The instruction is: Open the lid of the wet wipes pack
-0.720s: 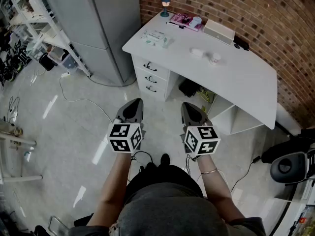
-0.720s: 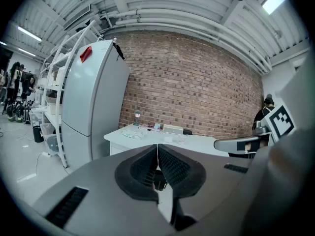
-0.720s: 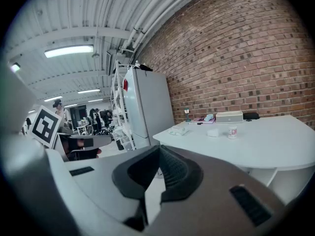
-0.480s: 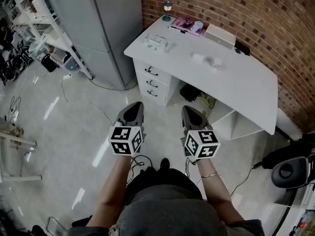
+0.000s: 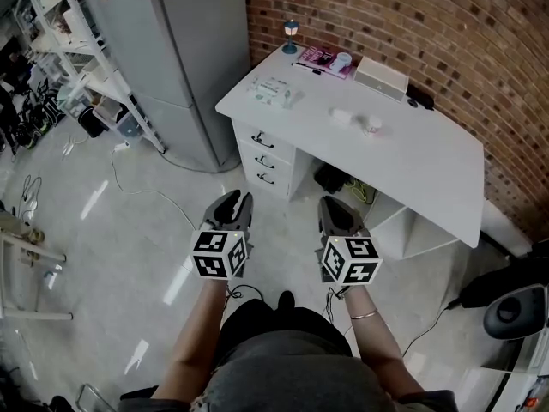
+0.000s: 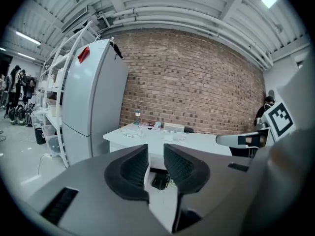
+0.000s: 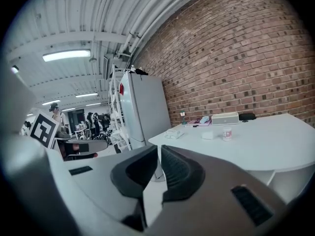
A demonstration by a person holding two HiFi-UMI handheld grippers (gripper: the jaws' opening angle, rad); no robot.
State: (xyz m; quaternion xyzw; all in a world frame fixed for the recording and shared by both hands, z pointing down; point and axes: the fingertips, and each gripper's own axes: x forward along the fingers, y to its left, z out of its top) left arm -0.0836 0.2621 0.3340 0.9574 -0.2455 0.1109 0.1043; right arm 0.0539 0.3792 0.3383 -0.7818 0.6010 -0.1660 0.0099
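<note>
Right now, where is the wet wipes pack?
In the head view, the wet wipes pack lies near the white desk's left corner, above the drawers.

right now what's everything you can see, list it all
desk: 1, white, against the brick wall
wet wipes pack: 1, white and green, left end of the desk
table lamp: 1, small, back left corner of the desk
book: 1, pink, back edge beside the lamp
box: 1, white, back edge right of the book
cup: 1, small, white, mid-desk
fridge: 1, grey, left of the desk
shelving rack: 1, white, far left
left gripper: 1, grey, jaws apart, empty
right gripper: 1, grey, jaws a narrow slit apart, empty
</note>
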